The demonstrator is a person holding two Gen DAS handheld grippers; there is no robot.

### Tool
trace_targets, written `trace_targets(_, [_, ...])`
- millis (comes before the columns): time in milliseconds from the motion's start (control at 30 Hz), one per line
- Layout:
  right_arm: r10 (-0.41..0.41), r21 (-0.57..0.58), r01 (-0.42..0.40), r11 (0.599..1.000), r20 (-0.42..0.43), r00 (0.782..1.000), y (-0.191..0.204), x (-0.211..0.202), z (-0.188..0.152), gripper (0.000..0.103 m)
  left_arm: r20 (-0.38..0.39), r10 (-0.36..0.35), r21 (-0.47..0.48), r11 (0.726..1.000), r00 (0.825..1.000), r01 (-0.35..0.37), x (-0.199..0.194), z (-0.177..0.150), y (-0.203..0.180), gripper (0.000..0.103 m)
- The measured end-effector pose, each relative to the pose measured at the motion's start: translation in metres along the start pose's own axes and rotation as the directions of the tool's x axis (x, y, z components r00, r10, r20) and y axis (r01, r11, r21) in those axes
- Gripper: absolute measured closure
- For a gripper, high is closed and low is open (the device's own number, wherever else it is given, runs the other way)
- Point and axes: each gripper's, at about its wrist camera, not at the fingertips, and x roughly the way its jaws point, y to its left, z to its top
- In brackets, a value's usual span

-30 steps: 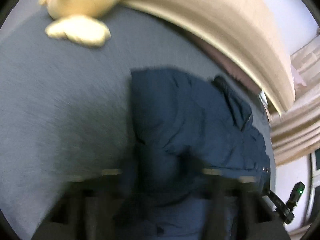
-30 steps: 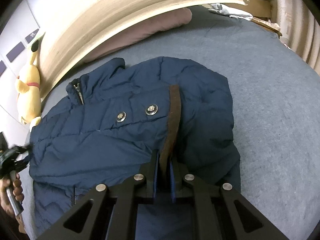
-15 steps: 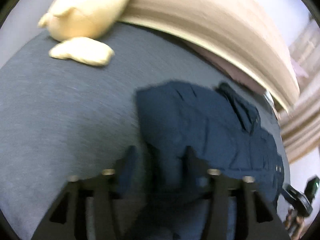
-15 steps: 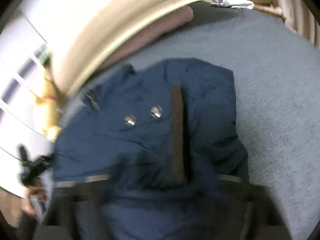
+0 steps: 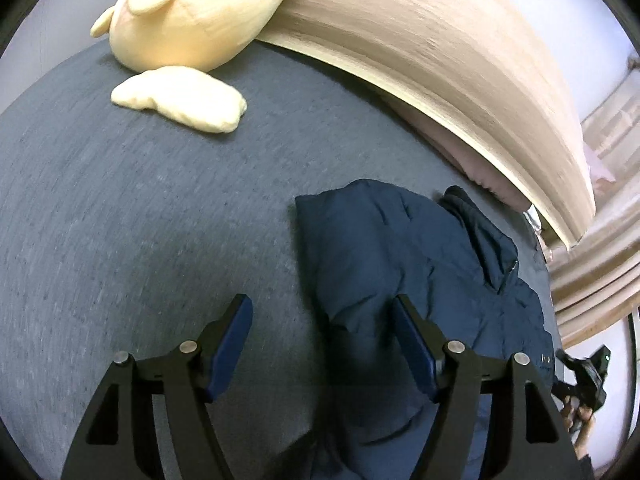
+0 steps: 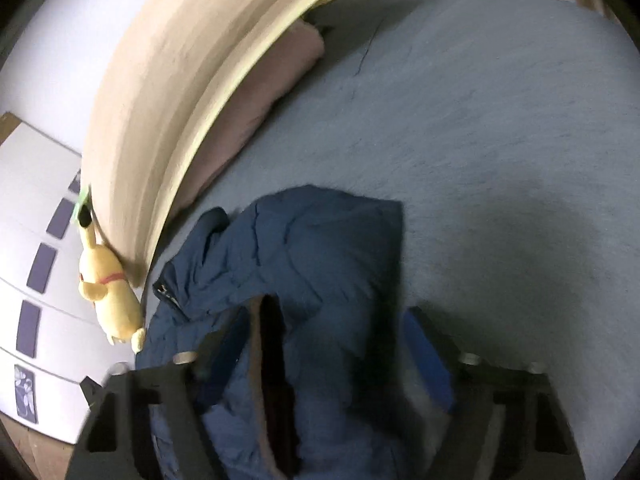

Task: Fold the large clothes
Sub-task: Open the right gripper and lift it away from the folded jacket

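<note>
1. The navy quilted jacket [image 5: 400,264] lies on the grey fabric bed surface [image 5: 140,240], its collar toward the curved beige wooden headboard [image 5: 440,60].
2. The yellow plush toy [image 5: 192,12] sits against the headboard, well apart from the jacket.
3. The pinkish pillow [image 6: 272,92] lies along the headboard, behind the jacket.
4. The left gripper [image 5: 322,336] straddles the jacket's edge.

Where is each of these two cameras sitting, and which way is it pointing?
Left wrist view: on the left tool, open, facing over the grey bed to the headboard; its two fingers show, and a hand at the right edge.
Right wrist view: on the right tool, open, above the blue jacket; only its blurred fingers show.
Shared: jacket, bed, headboard, yellow plush toy.
</note>
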Motion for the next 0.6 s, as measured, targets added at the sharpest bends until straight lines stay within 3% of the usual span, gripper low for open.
trace_targets(33, [-0.032, -0.009, 0.032, 0.999, -0.003, 0.999, 0.001, 0.007, 0.002, 0.080, 0.002, 0.024, 0.021, 0.999, 1.000, -0.024, 0.003, 0.000, -0.001, 0.031])
trace_targets(67, [-0.040, -0.028, 0.040, 0.999, 0.005, 0.999, 0.007, 0.009, 0.003, 0.088, 0.003, 0.039, 0.031, 0.999, 0.999, -0.039, 0.001, 0.002, 0.002, 0.031])
trace_targets(167, [-0.116, -0.165, 0.121, 0.979, 0.039, 0.992, 0.024, 0.010, -0.001, 0.090, 0.051, 0.114, 0.077, 0.990, 0.992, -0.118, -0.004, 0.001, -0.008, 0.031])
trace_targets(233, [-0.116, -0.149, 0.116, 0.982, 0.009, 0.993, 0.013, 0.015, -0.001, 0.083, 0.136, 0.217, 0.105, 0.967, 0.967, -0.231, -0.016, -0.004, -0.028, 0.031])
trace_targets(300, [-0.058, -0.117, 0.058, 0.991, -0.002, 0.998, 0.001, 0.008, -0.001, 0.069, 0.219, 0.234, 0.139, 0.953, 0.947, -0.268, -0.031, -0.010, -0.052, 0.031])
trace_targets(333, [-0.033, -0.091, 0.032, 0.995, -0.009, 0.999, -0.005, 0.003, -0.001, 0.037, 0.231, 0.207, 0.180, 0.951, 0.951, -0.251, -0.037, -0.015, -0.072, 0.031])
trace_targets(367, [-0.002, -0.058, 0.002, 0.998, -0.001, 1.000, -0.010, -0.002, 0.000, 0.020, 0.230, 0.176, 0.202, 0.953, 0.957, -0.224, -0.039, -0.020, -0.086, 0.031])
trace_targets(400, [0.020, -0.044, -0.019, 0.999, 0.014, 1.000, -0.011, -0.006, 0.002, 0.020, 0.218, 0.123, 0.241, 0.955, 0.968, -0.175, -0.040, -0.028, -0.109, 0.031])
trace_targets(467, [0.039, 0.000, -0.039, 0.999, 0.037, 0.999, -0.016, -0.009, 0.008, 0.020, 0.158, 0.013, 0.355, 0.932, 0.987, -0.069, -0.035, -0.053, -0.165, 0.031])
trace_targets(533, [0.055, 0.025, -0.055, 0.998, 0.024, 0.998, -0.018, -0.004, 0.014, 0.020, 0.105, -0.054, 0.460, 0.888, 0.993, -0.001, -0.027, -0.083, -0.216, 0.031])
trace_targets(600, [0.050, 0.008, -0.050, 0.999, 0.010, 0.999, -0.016, 0.001, 0.015, 0.020, 0.033, -0.113, 0.570, 0.818, 0.993, 0.074, -0.009, -0.123, -0.273, 0.031])
